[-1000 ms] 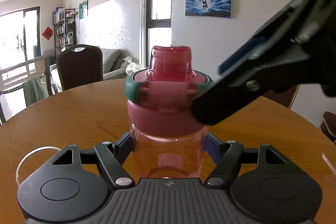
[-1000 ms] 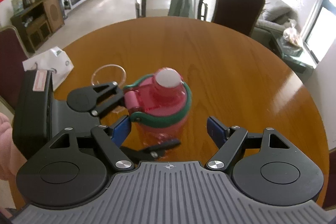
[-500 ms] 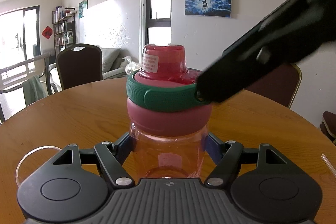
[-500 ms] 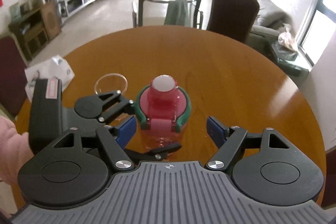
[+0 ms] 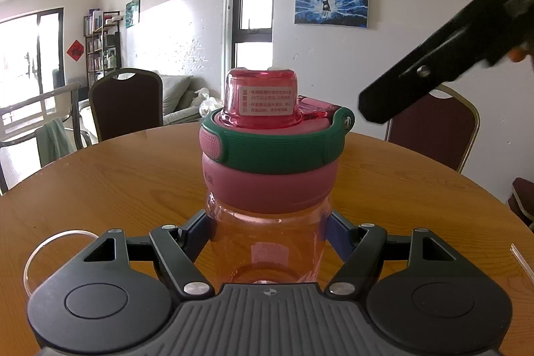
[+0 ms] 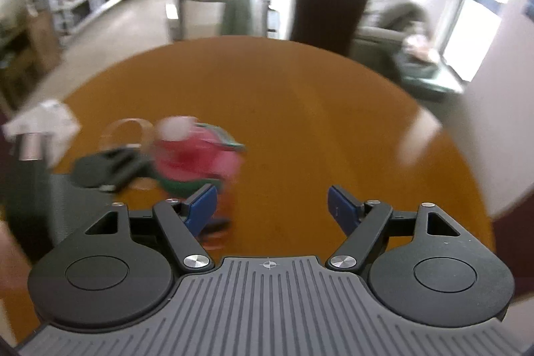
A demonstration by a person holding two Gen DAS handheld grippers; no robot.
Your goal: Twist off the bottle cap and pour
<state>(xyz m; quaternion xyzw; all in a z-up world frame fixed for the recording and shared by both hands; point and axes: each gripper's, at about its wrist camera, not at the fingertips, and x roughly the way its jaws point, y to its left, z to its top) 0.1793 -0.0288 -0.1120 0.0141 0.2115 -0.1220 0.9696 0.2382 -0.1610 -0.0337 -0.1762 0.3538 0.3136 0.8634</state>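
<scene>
A clear pink bottle (image 5: 267,249) stands upright on the round wooden table (image 5: 100,182), and my left gripper (image 5: 268,234) is shut on its body. Its pink cap (image 5: 267,135) with a green carry loop (image 5: 277,152) sits on top. In the left wrist view a black finger of the other gripper (image 5: 434,72) hangs up and to the right, apart from the cap. My right gripper (image 6: 272,206) is open with nothing between its blue pads (image 6: 340,206). In the blurred right wrist view the bottle (image 6: 197,162) lies to the left of those fingers.
A clear glass cup (image 5: 50,252) stands on the table at the left of the bottle; the cup (image 6: 125,132) also shows blurred in the right wrist view. A white packet (image 6: 43,122) lies near the table's left edge. Dark chairs (image 5: 126,102) stand around the table.
My right gripper has let go of the cap and pulled back up and to the right. The cap has turned on the bottle. The left gripper and bottle have stayed put.
</scene>
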